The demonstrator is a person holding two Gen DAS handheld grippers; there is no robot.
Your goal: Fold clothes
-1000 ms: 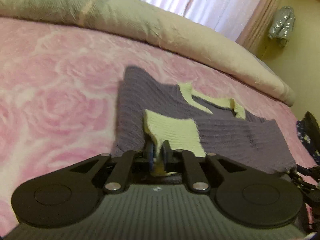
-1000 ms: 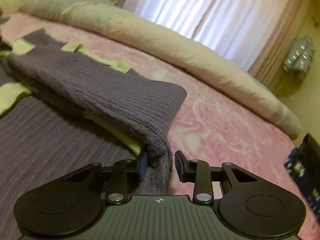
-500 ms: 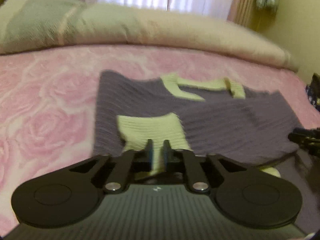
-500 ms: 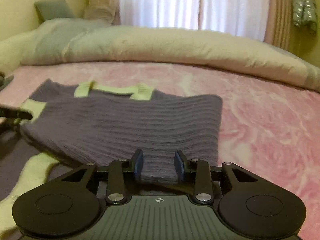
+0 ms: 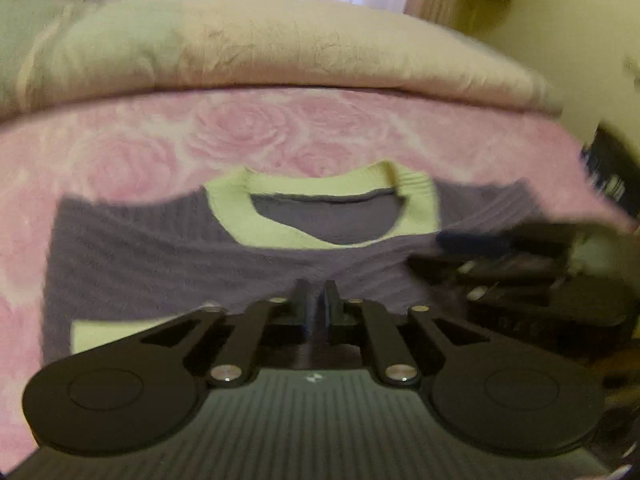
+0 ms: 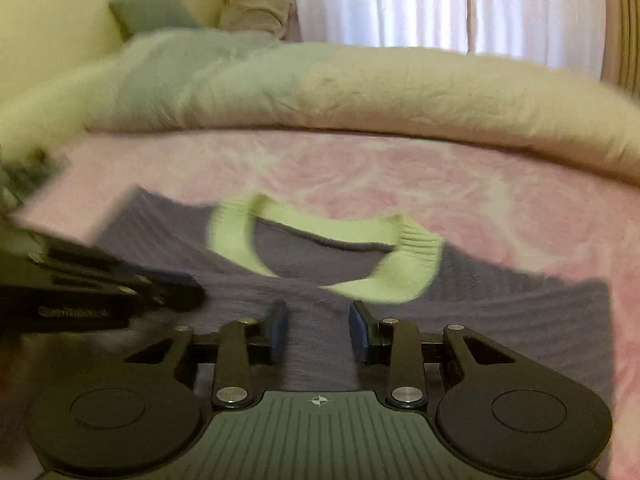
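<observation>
A purple knit sweater (image 5: 160,256) with a pale yellow collar (image 5: 236,216) lies on the pink rose bedspread (image 5: 160,144), collar at the far side. My left gripper (image 5: 316,292) is nearly shut, its jaws pinching purple sweater fabric. A yellow cuff (image 5: 108,332) shows at its lower left. My right gripper (image 6: 318,316) is open, its jaws a hand's width apart low over the sweater (image 6: 500,308) just below the collar (image 6: 412,264). The right gripper also shows blurred in the left wrist view (image 5: 500,248), and the left gripper in the right wrist view (image 6: 100,292).
A rolled cream and green duvet (image 5: 300,52) lies along the far edge of the bed, below white curtains (image 6: 400,0). A dark patterned object (image 5: 612,176) sits at the bed's right edge. A grey pillow (image 6: 152,10) leans on the yellow wall.
Both grippers swung round to face the collar head-on. The left moved from the yellow cuff to purple fabric. The right jaws opened wider; the folded layer it held lies flat.
</observation>
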